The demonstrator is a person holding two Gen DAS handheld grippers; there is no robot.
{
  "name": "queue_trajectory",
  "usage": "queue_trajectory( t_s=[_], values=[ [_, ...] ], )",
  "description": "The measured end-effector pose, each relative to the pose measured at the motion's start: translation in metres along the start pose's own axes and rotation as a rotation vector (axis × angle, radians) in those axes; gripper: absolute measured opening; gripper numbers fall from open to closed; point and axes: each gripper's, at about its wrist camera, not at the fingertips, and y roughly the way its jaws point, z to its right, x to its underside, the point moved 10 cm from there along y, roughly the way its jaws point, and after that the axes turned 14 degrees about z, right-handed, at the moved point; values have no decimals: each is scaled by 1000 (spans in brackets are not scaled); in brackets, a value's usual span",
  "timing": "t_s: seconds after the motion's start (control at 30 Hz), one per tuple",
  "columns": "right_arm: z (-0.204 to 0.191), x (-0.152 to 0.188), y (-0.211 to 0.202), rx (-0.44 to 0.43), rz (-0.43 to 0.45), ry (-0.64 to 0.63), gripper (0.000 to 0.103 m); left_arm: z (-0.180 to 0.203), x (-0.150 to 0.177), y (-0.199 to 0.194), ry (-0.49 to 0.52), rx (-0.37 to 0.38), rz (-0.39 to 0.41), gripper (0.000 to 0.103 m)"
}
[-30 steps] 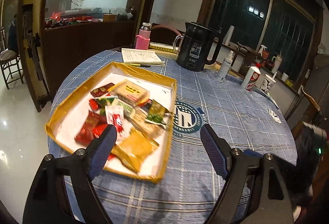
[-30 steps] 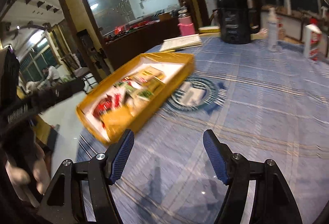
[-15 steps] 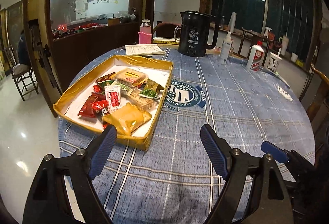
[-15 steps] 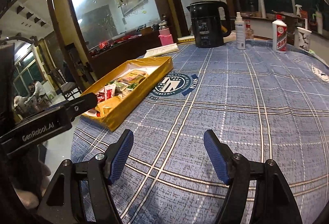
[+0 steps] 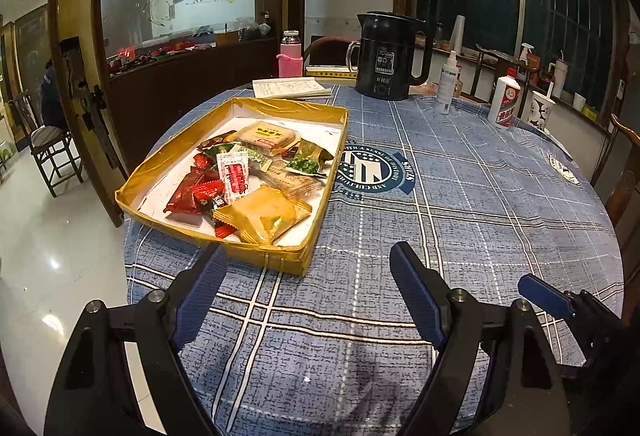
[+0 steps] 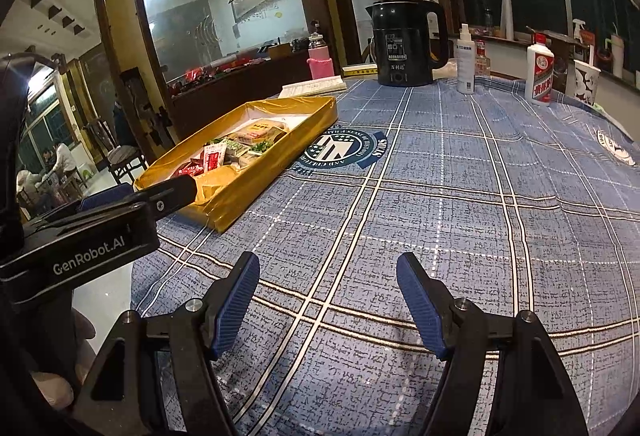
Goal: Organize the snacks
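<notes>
Snacks [image 5: 248, 172] lie heaped in a shallow gold cardboard tray [image 5: 280, 260] on the left part of the round bench [image 5: 460, 216], which is covered by a blue plaid cloth with a round crest printed just right of the tray. In the left wrist view a yellow wrapped pastry [image 5: 262, 214] sits at the tray's near end, red wrappers [image 5: 192, 192] beside it on the left, a white and red sachet [image 5: 234, 178] leaning over them, and green packets [image 5: 304, 162] and an orange-labelled cake [image 5: 268, 136] further back. The left tool [image 5: 308, 290] hovers above the cloth just short of the tray's near wall, released, its blue pads wide apart and holding nothing. Beyond the tray stand an open notebook [image 5: 290, 88], a pink flask [image 5: 290, 56], a black electric kettle [image 5: 390, 56], a white spray bottle [image 5: 446, 86], a white liquor bottle [image 5: 506, 100] and a paper cup [image 5: 542, 112]

In the right wrist view the same tray [image 6: 256, 184] lies to the left, the snacks [image 6: 232, 148] visible over its gold wall. The right tool [image 6: 328, 300] hangs over bare cloth, well apart from the tray, also released and gripping nothing. The left tool's black body shows at the left edge, one finger reaching toward the tray's near corner; whether it touches cannot be told. The kettle [image 6: 404, 44] and liquor bottle [image 6: 540, 70] stand at the far side
</notes>
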Motion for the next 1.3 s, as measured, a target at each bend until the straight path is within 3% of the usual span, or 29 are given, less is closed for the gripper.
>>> queue_trajectory(
  t_s=[0.8,0.9,1.03,1.17,1.3],
  values=[
    [-33,8,52,-30,-88,-26,74,-48,16,31,-70,-18,-62,84],
    [-35,7,50,-37,-80,-36,74,-50,10,26,-52,-50,-21,84],
    [-39,1,43,-51,-47,-70,74,-55,-24,-12,-30,-114,193,84],
    [-42,-7,38,-70,-20,-92,74,-55,-46,-44,-24,-103,342,103],
    [-44,-8,38,-92,-20,-93,74,-57,-45,-38,-13,-98,283,103]
  ],
)
